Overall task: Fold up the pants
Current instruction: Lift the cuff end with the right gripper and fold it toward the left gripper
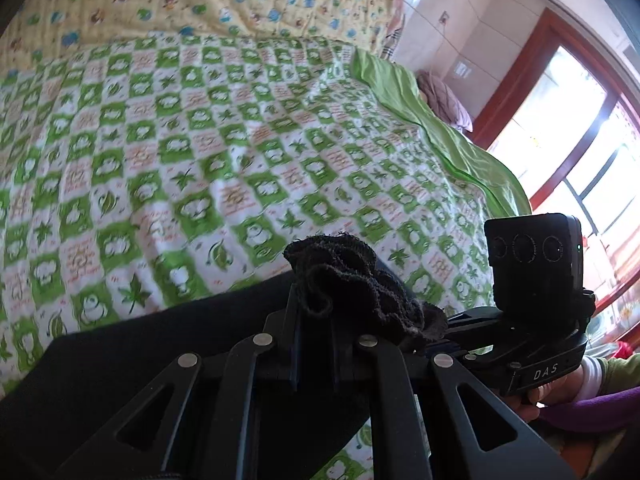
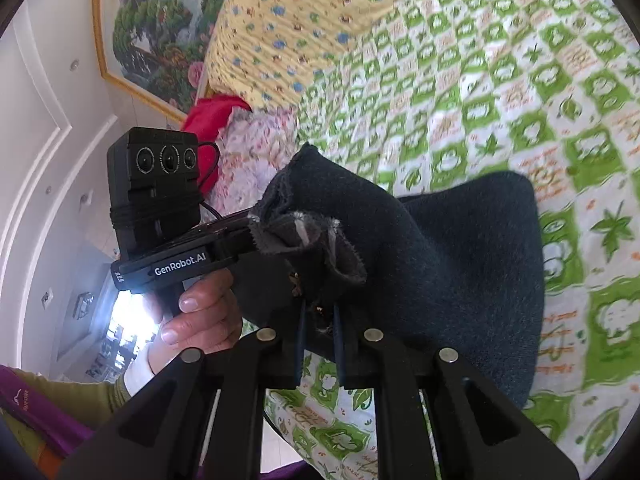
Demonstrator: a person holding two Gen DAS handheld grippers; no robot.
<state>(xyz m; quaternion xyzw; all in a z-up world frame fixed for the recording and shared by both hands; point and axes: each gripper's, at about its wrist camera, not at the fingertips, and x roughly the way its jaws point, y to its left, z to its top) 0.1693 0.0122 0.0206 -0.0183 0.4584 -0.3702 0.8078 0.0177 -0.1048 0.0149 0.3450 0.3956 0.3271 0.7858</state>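
The left gripper (image 1: 316, 300) is clamped on a bunched edge of the dark pants (image 1: 168, 360); its fingertips are buried in the fabric. The right gripper (image 2: 318, 312) pinches another bunched edge, jaws nearly together. The pants hang between them above the green checked bedspread (image 1: 208, 148), lower portion cut off.

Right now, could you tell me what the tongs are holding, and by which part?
Both tongs, left and right, pinch the dark pants by a bunched edge.
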